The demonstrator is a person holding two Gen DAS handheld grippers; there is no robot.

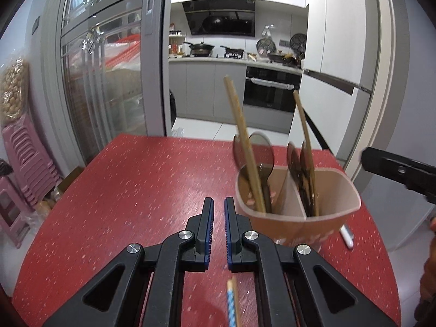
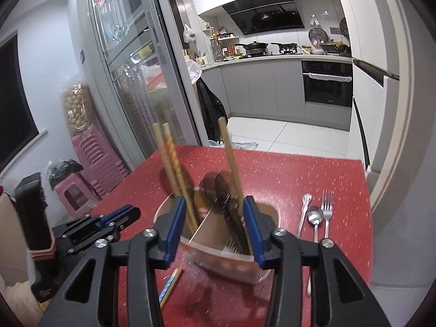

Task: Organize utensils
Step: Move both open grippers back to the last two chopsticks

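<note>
Left hand-held gripper (image 1: pixel 219 204): jaws drawn nearly together, nothing between the pads. It hangs over the red desk (image 1: pixel 130 190), just beside the utensil holder (image 1: pixel 297 212), which sits at its 2 o'clock.

Right hand-held gripper (image 2: pixel 215 207): jaws apart, pads clear of everything. The holder (image 2: pixel 218 242) stands directly beyond it, at 12 o'clock.

The holder has two compartments split by a divider. In the left wrist view each side carries wooden chopsticks (image 1: pixel 239 125) and dark ladle-like spoons (image 1: pixel 257 150). We cannot sort them finer; they are blurred.

Not yet stowed: a metal fork (image 2: pixel 327 212), a metal spoon (image 2: pixel 315 218) and a third slim metal piece (image 2: pixel 303 212), lying side by side at the right gripper's 2 o'clock. A patterned chopstick (image 2: pixel 170 283) lies on the desk at its 7 o'clock.

Risks, as we judge them:
- The holder looks light and top-heavy; a nudge from either gripper could tip it.
- Upright chopsticks stand in the way of any approach from above.
- The flat metal pieces could slip from the pads.
- A white pen-like object (image 1: pixel 346 235) lies by the holder's base.
</note>
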